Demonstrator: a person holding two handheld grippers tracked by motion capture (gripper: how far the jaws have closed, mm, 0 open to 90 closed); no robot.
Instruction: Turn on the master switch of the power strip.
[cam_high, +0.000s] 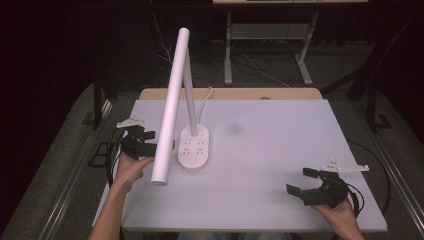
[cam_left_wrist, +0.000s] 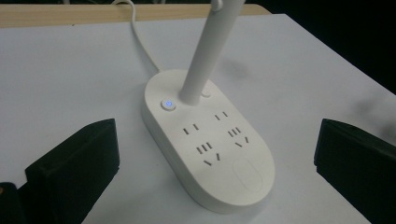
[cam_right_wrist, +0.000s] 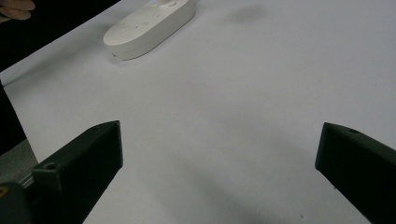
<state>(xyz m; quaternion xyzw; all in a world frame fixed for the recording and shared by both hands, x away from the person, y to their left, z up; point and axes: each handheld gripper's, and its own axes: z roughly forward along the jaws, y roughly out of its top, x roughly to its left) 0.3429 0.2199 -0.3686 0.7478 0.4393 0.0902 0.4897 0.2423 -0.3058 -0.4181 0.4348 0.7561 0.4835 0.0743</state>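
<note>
Lamp base (cam_left_wrist: 208, 140) sits between, probably untouched by, spread left fingers (cam_left_wrist: 74, 170).

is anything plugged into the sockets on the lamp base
No, in the left gripper view the sockets on the white lamp base all sit open, with no plug in them.

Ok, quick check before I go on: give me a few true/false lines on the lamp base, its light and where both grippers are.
1. The small button on the lamp base glows blue. True.
2. The left gripper is shut on the lamp arm. False: its jaws stand wide apart, gripping nothing.
3. A plug sits in one of the base's sockets. False: every socket in sight is empty.
4. The right gripper is open above bare table, away from the base. True.
5. A white cord leaves the base toward the far edge. True.
</note>
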